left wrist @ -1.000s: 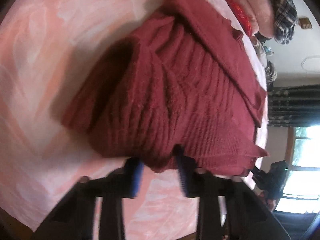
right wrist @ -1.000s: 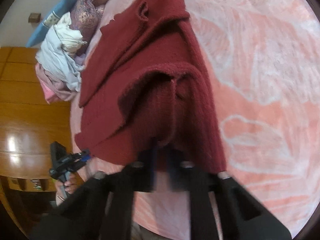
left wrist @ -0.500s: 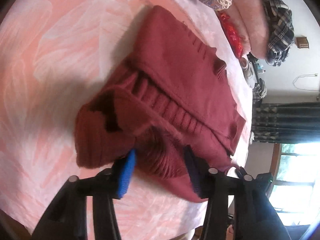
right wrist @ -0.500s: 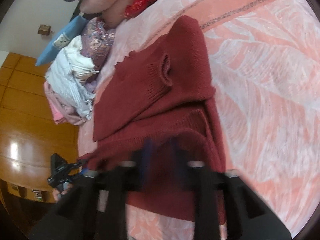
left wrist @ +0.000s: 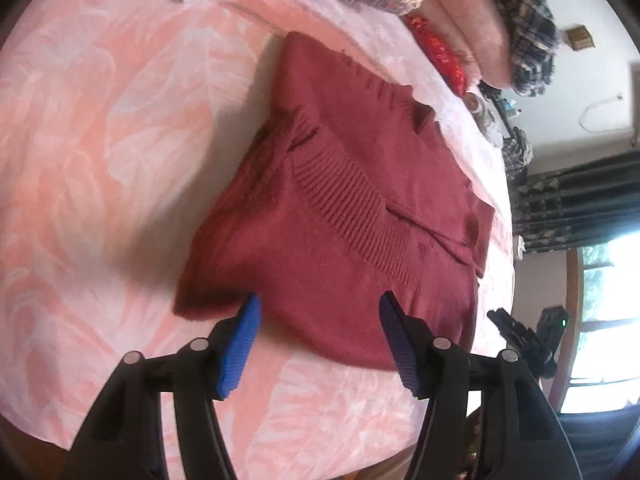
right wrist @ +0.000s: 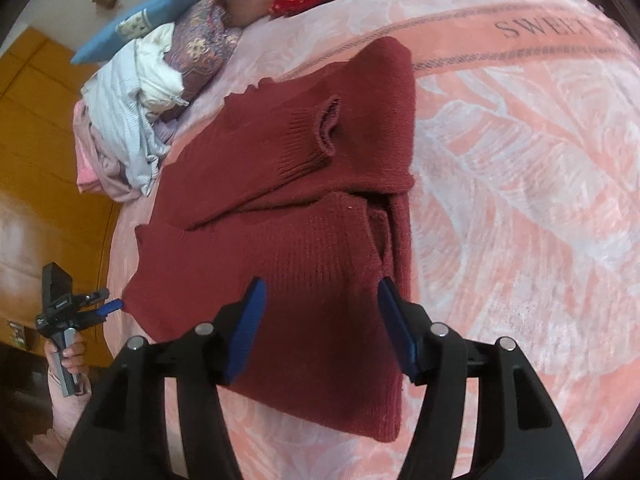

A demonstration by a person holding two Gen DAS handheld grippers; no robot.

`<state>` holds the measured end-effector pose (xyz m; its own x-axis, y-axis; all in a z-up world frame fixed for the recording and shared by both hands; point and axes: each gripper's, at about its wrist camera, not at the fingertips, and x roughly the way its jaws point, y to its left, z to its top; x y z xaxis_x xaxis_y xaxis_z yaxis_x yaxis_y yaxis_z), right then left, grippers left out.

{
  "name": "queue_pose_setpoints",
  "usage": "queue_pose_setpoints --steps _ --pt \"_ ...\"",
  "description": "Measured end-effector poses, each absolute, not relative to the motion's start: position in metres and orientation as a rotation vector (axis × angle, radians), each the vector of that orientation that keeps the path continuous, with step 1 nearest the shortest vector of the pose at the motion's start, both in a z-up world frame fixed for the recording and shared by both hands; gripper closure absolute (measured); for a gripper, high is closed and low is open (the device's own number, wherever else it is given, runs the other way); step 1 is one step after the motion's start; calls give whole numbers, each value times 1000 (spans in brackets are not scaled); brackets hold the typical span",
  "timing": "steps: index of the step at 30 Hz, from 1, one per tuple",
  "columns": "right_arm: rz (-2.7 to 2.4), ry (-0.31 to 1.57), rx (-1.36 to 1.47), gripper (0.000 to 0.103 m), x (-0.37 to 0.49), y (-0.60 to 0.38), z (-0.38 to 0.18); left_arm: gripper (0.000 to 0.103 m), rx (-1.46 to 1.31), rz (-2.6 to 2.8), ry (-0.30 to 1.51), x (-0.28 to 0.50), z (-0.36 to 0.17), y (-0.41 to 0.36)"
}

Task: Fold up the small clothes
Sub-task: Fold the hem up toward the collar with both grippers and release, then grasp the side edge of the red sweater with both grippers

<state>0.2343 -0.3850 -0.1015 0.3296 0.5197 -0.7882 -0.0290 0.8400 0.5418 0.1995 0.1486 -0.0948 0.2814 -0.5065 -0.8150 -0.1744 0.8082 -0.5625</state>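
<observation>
A dark red knitted sweater (left wrist: 352,208) lies folded on the pink leaf-patterned blanket (left wrist: 100,140); its ribbed hem is laid over the upper part. My left gripper (left wrist: 318,312) is open and empty, hovering over the near folded edge. In the right wrist view the sweater (right wrist: 288,208) shows a sleeve cuff folded across its middle. My right gripper (right wrist: 320,300) is open and empty, just above the near fold. The left gripper also shows in the right wrist view (right wrist: 104,308) at the sweater's left corner.
A pile of other clothes (right wrist: 132,108) and cushions (right wrist: 200,40) sits at the far side of the bed. A red patterned item (left wrist: 440,56) and a plaid garment (left wrist: 524,28) lie near the pillows. A wooden wardrobe (right wrist: 36,160) stands beside the bed.
Both grippers carried the sweater's lower part up and over, laid it down, then opened and let go. The sweater now lies flat in a fold.
</observation>
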Motion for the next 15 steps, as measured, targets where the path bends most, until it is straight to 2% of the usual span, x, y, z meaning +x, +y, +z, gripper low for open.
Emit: queue_pose_setpoints --steps 4,8,10,15 --pt "388 1188 453 44 239 -382 -99 35 -556 -230 1247 186 -79 156" --pt "390 1187 447 35 250 -375 -99 34 -424 -194 1213 211 -76 147" --pt "393 1194 443 33 257 -371 -101 34 -347 -192 1212 230 -81 136" --pt "398 1218 341 22 271 -359 -106 34 -190 -200 1228 270 -106 106"
